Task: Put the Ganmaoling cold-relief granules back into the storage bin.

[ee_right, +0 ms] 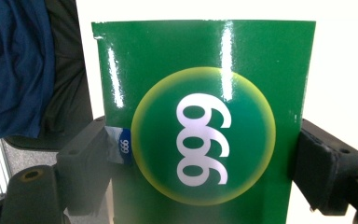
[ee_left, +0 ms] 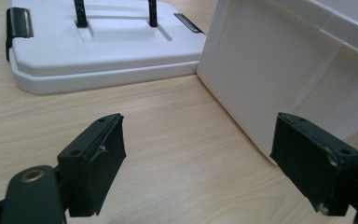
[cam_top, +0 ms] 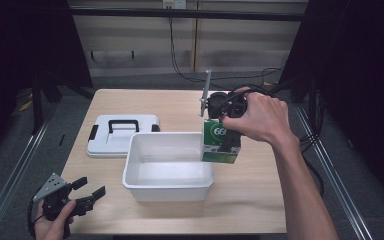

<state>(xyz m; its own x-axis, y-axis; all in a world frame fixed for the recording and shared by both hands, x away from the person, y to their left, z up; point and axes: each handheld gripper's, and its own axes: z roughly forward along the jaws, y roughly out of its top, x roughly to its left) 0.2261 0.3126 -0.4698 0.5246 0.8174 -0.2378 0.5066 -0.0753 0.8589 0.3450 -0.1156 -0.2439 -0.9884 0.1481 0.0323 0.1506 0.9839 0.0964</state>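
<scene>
My right gripper (cam_top: 226,136) clamps a green box (cam_top: 220,142) by its side faces, above the right rim of the white tub (cam_top: 167,187). It looks light, stiff and glossy, so probably slippery. My left gripper (cam_top: 87,192) rests wide open, holding nothing.

Green box (cam_top: 220,141) — over white bin (cam_top: 168,171)

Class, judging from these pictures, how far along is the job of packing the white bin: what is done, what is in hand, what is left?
Done: the lid lies off, beside the white bin. In hand: the right gripper clamps the green box at the bin's right rim, not yet set inside. The left gripper rests open near the table's front corner. Left, probably: lowering the box in, then closing the lid.
</scene>
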